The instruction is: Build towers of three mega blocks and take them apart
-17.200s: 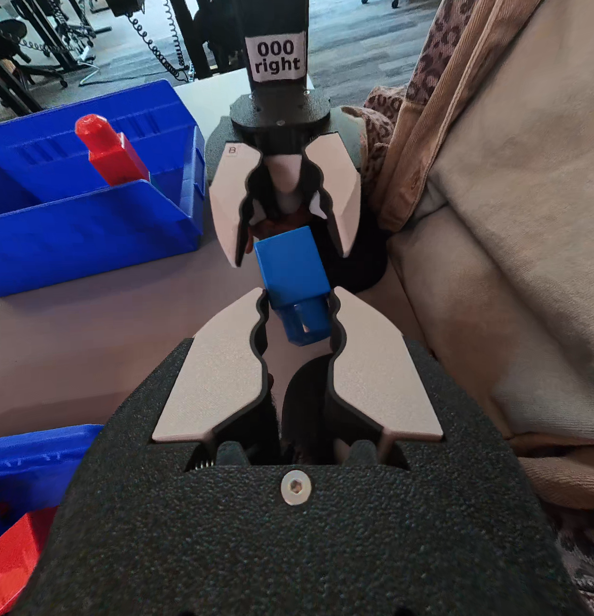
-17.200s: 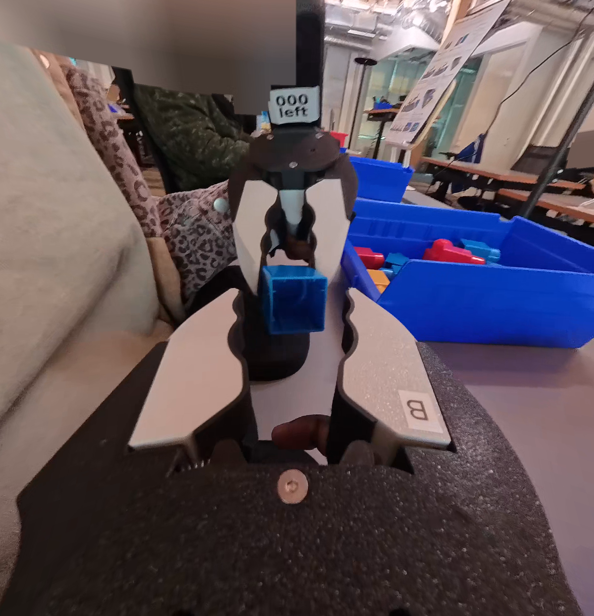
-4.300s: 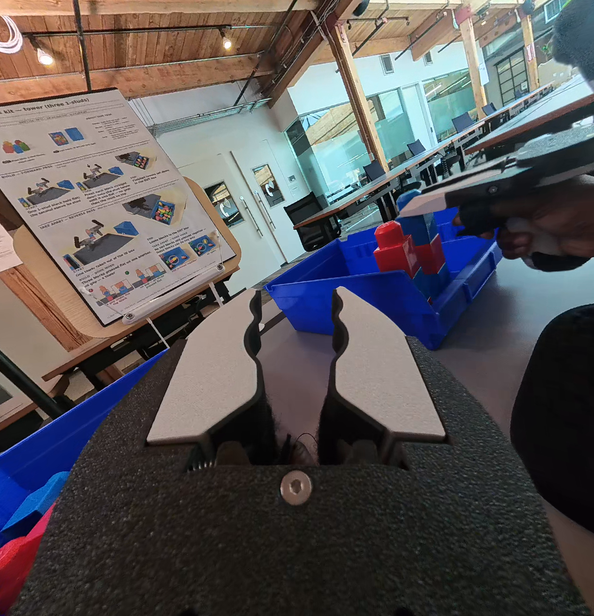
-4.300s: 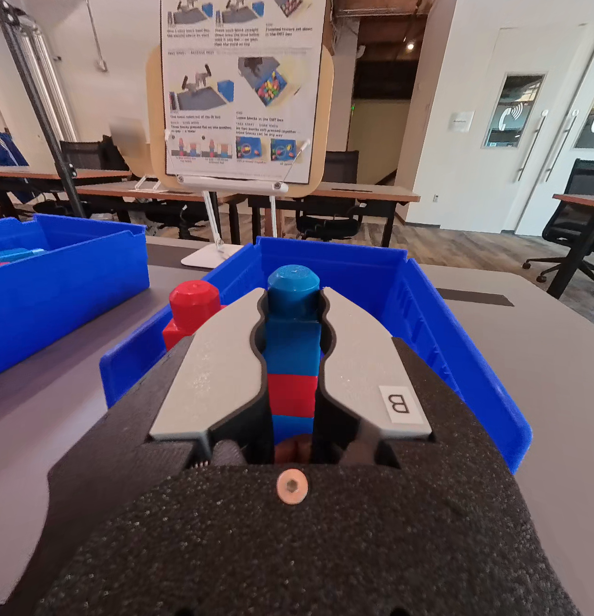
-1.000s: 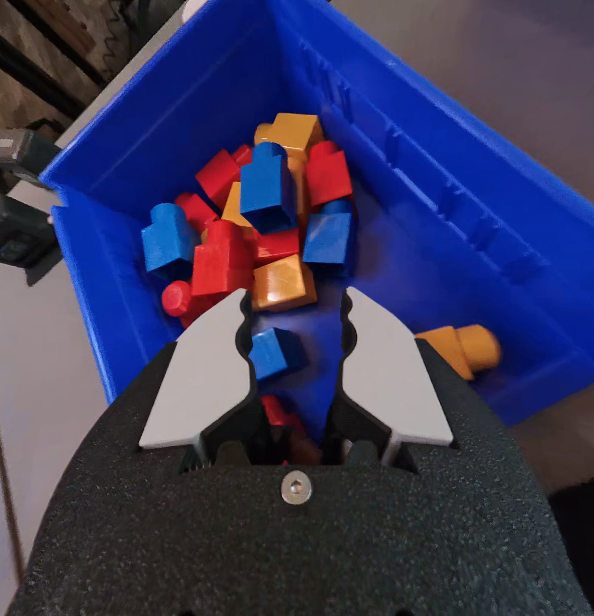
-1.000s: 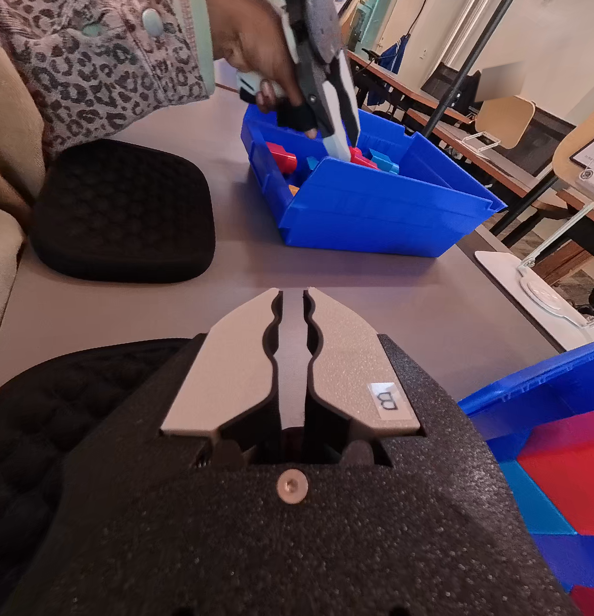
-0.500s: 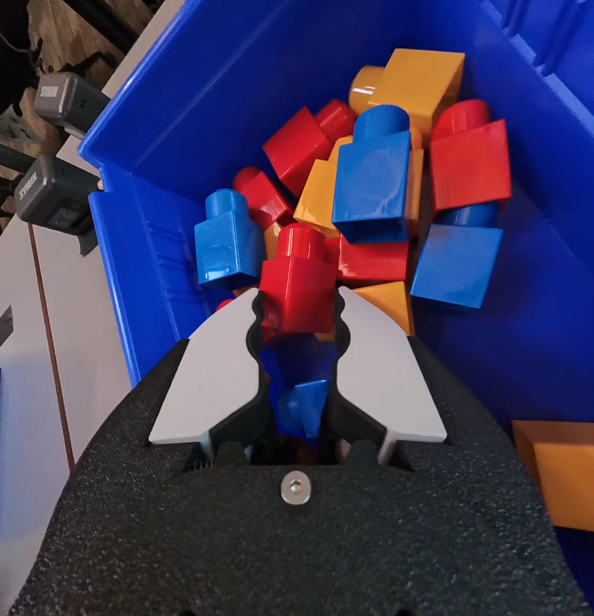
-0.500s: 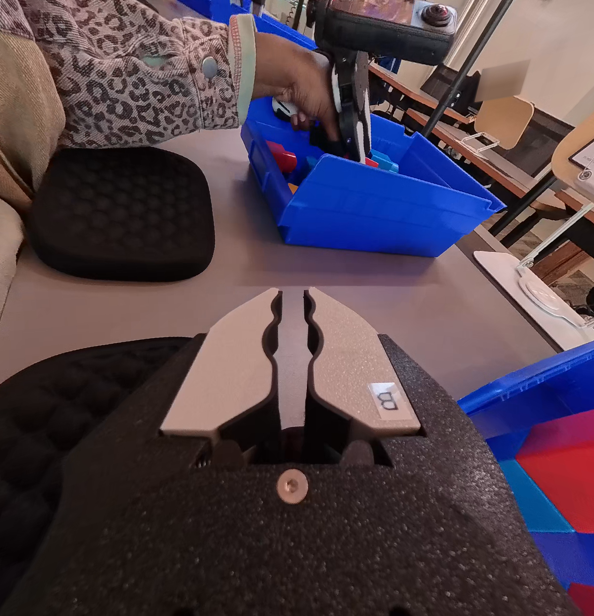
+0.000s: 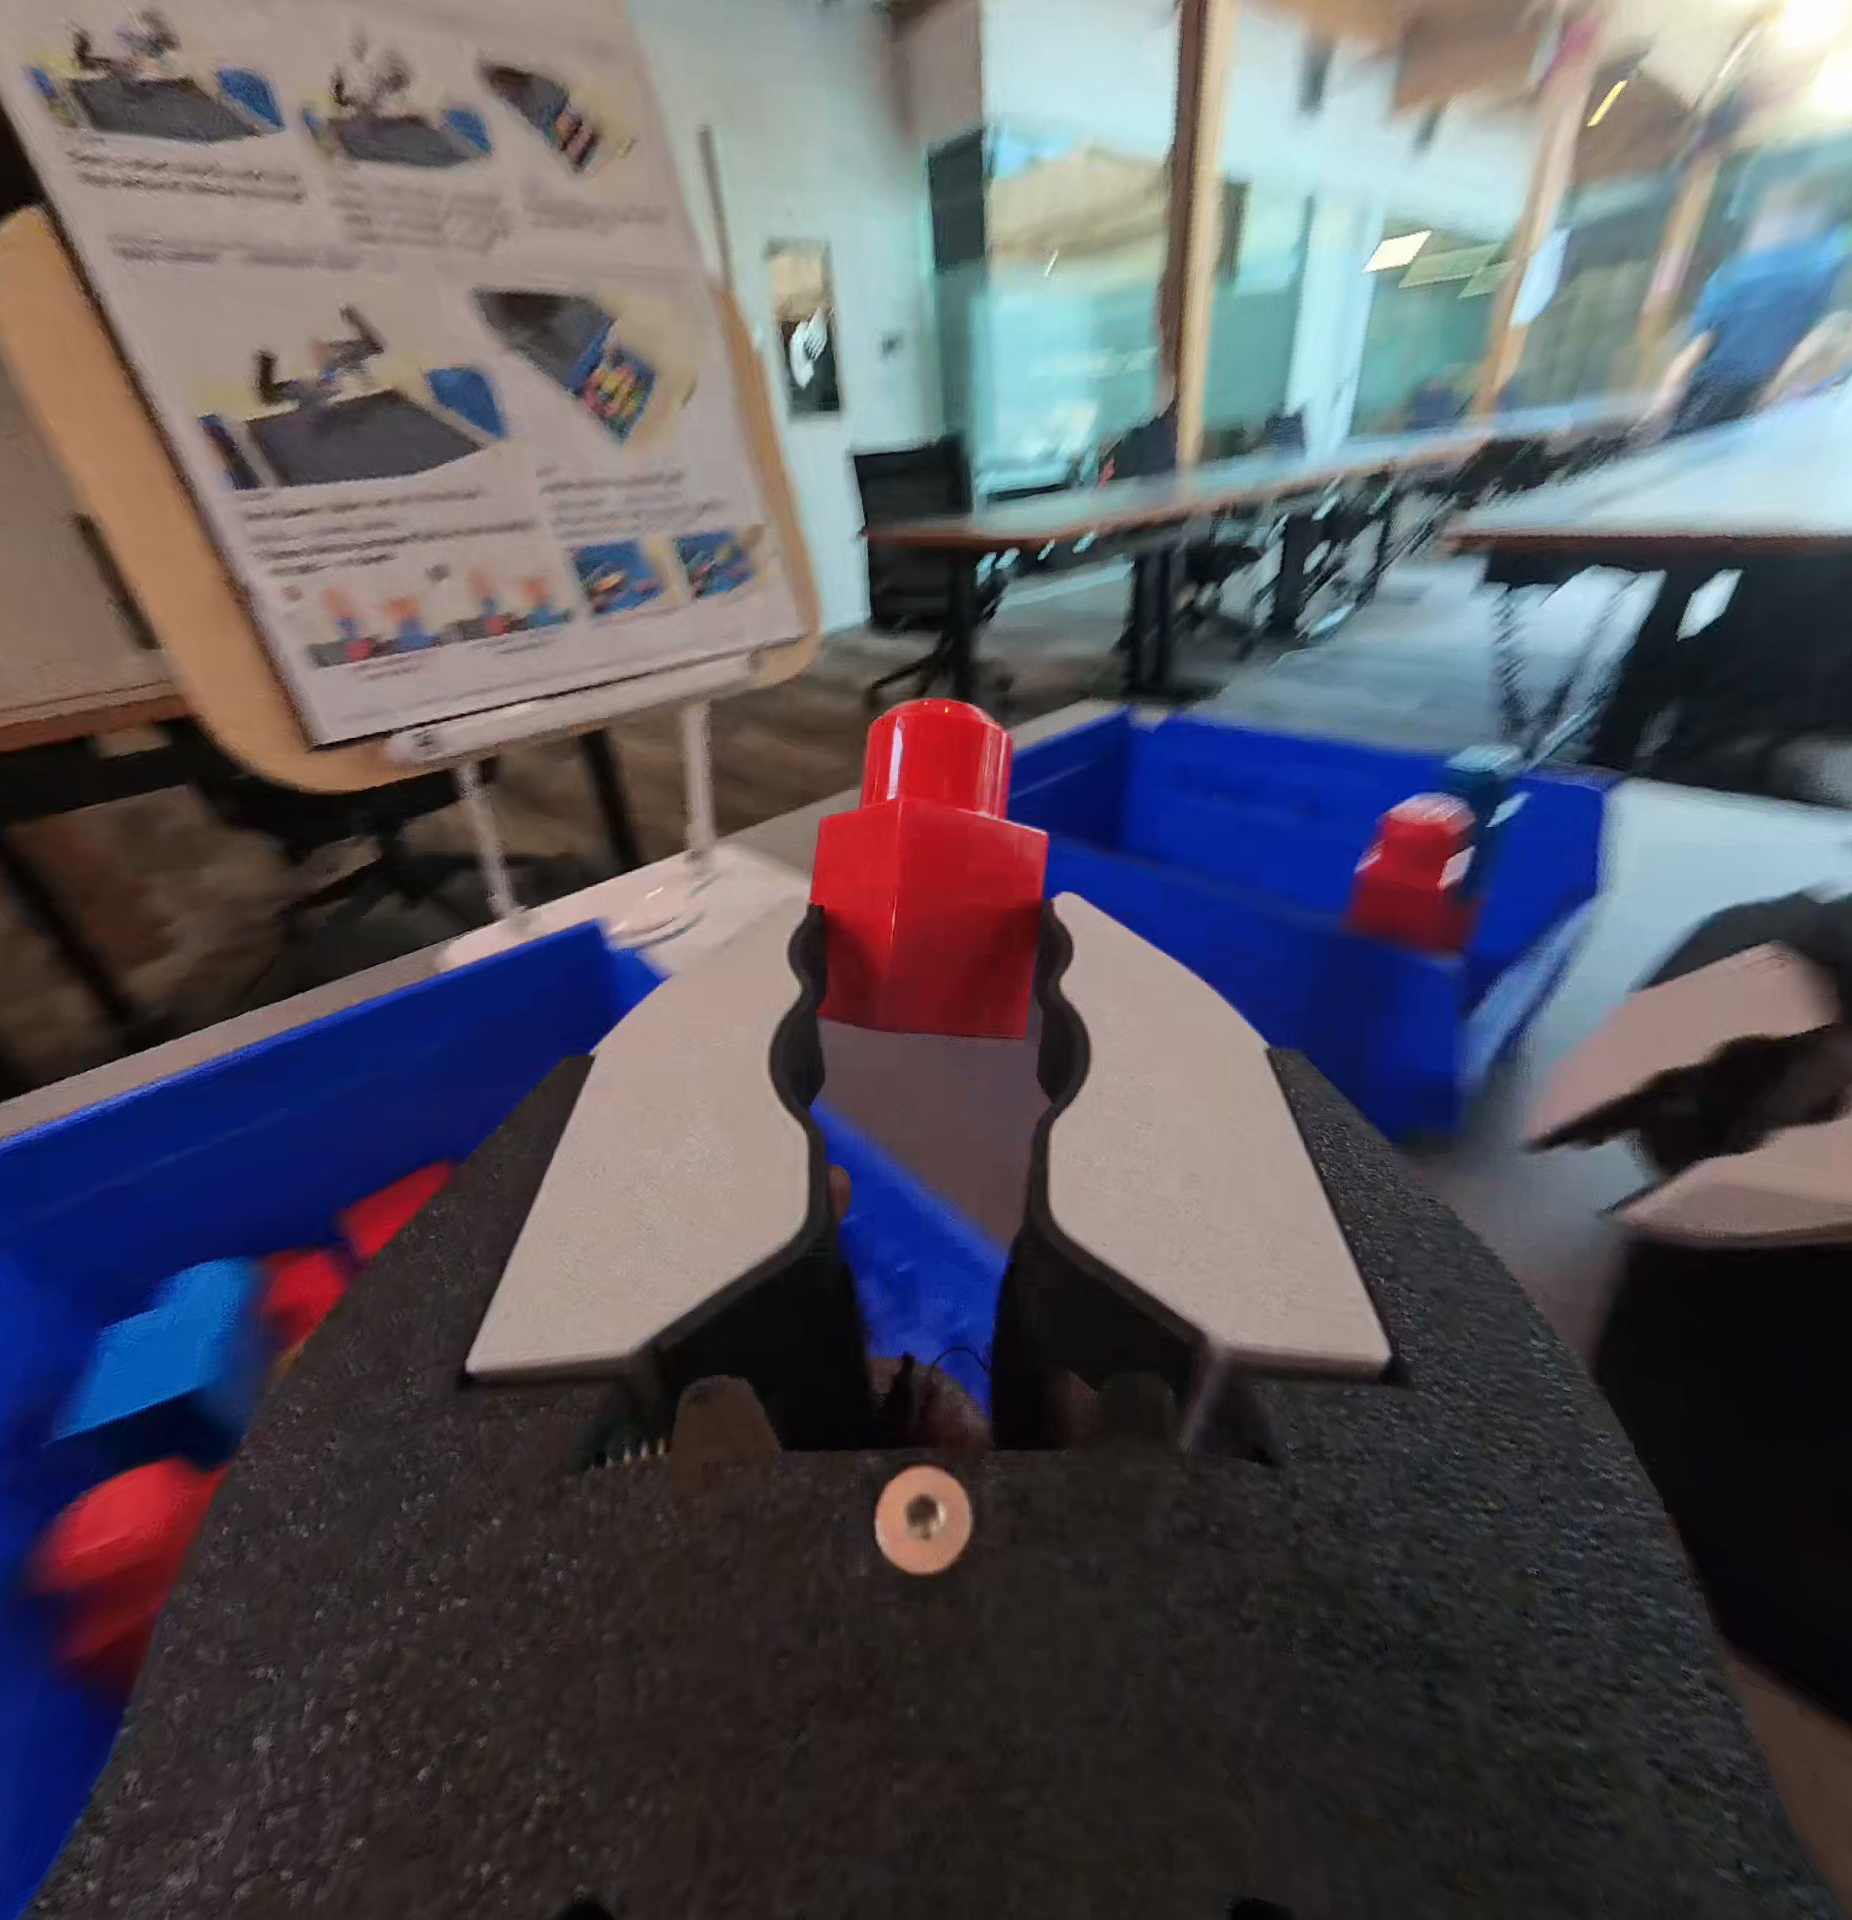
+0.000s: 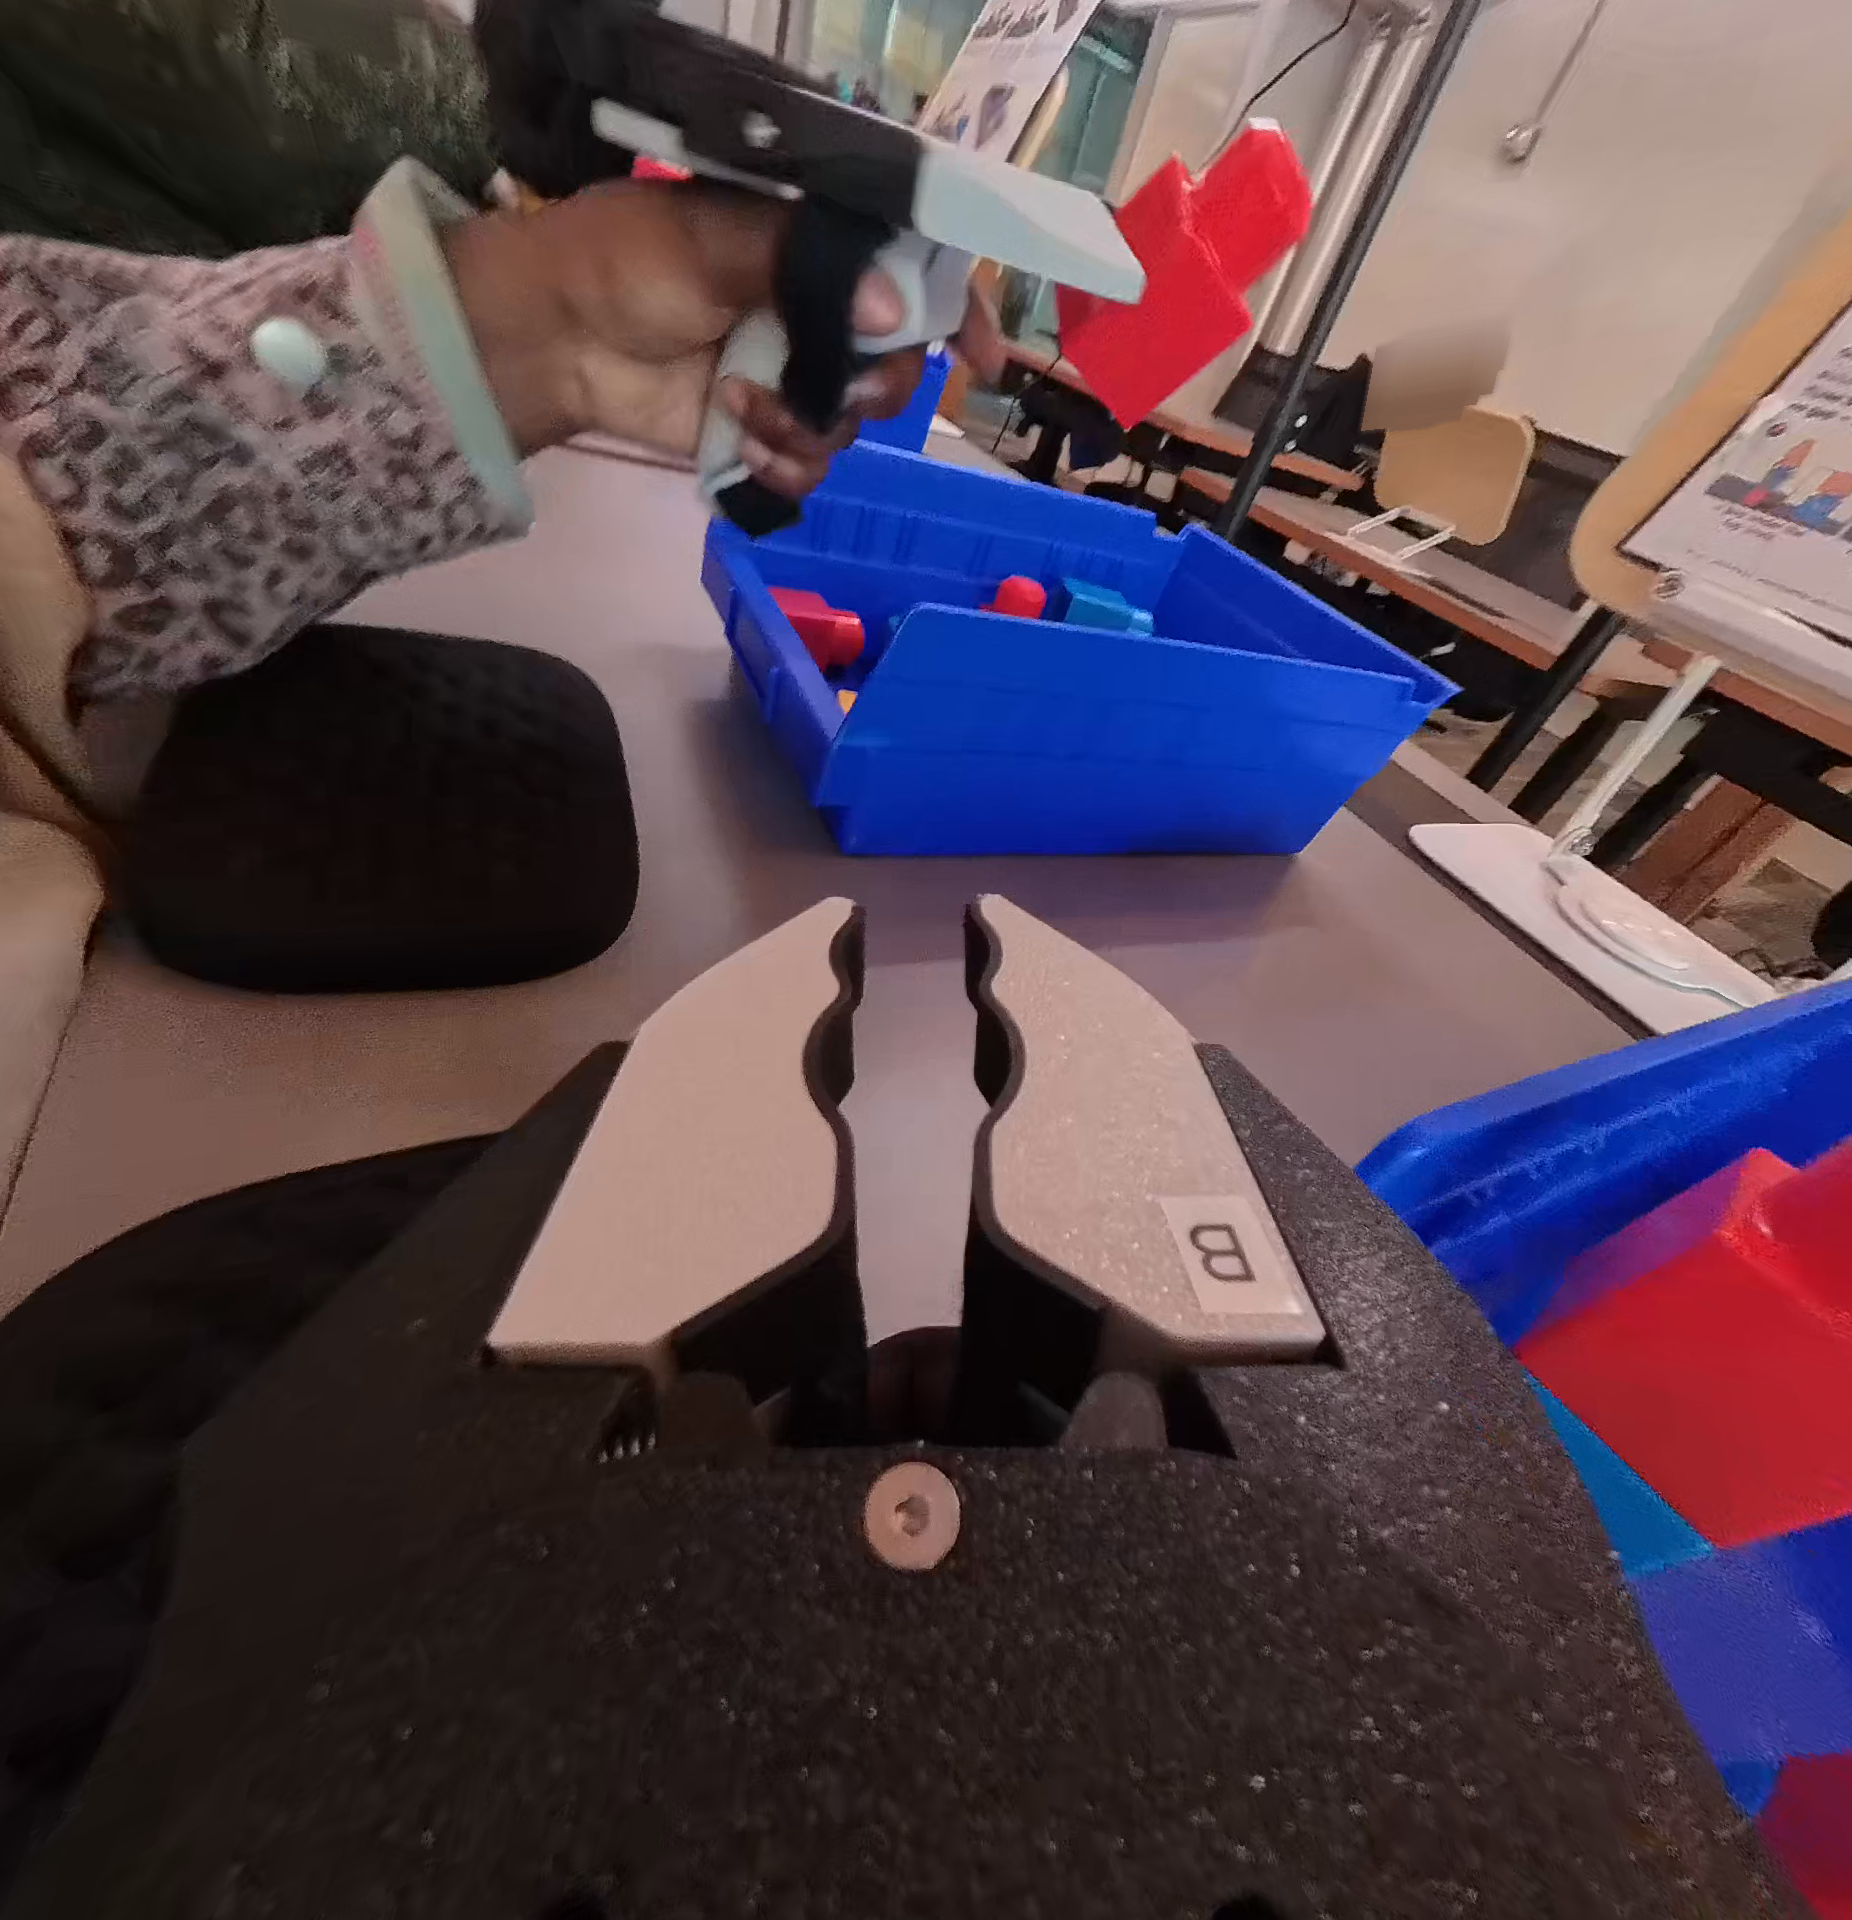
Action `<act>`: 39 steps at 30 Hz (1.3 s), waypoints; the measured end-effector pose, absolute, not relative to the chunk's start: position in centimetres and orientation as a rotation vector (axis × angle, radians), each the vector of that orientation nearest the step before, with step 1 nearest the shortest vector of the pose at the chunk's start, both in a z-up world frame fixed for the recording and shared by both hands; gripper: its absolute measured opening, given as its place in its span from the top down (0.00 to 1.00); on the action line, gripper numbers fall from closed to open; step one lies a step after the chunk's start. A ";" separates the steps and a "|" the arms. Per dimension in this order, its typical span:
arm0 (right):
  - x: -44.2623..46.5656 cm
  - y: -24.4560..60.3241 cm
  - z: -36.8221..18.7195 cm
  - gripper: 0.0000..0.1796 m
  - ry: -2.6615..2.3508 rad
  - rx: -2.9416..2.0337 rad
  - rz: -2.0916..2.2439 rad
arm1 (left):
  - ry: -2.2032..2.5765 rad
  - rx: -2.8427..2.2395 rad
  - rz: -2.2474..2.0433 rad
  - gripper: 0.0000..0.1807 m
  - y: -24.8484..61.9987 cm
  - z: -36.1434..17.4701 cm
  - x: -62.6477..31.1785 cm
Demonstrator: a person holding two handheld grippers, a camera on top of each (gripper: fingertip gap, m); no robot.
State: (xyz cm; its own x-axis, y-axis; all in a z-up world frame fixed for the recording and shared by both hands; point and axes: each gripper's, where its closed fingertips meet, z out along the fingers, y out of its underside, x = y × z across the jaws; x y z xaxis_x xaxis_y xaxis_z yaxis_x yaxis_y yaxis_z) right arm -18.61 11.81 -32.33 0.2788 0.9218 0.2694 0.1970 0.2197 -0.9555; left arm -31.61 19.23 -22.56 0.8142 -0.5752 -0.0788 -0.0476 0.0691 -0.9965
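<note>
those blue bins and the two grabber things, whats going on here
A person is working with two handheld grippers on a grey table. The left gripper is shut on a red block and holds it up in the air above a blue bin of loose blocks. The right gripper is empty, its jaws slightly apart, low over the table. Beside it a second blue bin holds stacked red and blue blocks.

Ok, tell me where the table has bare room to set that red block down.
Bare grey table lies between the black pad, the bin of loose blocks and the right gripper. That bin is crowded. The left gripper holds the red block.
</note>
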 end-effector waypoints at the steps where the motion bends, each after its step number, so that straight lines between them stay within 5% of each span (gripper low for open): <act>1: -18.5 12.0 -31.9 0.89 -1.171 -1.257 0.722 | 0.506 -1.410 -0.544 0.79 18.1 -21.9 -30.0; 9: -17.0 12.5 -24.0 0.75 -0.749 -1.034 0.565 | 0.160 -1.171 -1.319 0.79 13.0 -19.9 -22.9; 14: -18.2 12.5 -24.0 0.66 -0.779 -0.995 0.357 | 0.027 -1.149 -1.500 0.79 12.1 -20.7 -20.1; 31: -17.2 11.6 -22.6 0.76 -0.675 -0.914 0.336 | 0.169 -1.209 -1.624 0.80 10.5 -22.2 -16.8; 39: -17.9 11.1 -23.2 0.77 -0.731 -0.907 0.394 | 0.299 -1.324 -1.423 0.68 11.2 -22.8 -18.3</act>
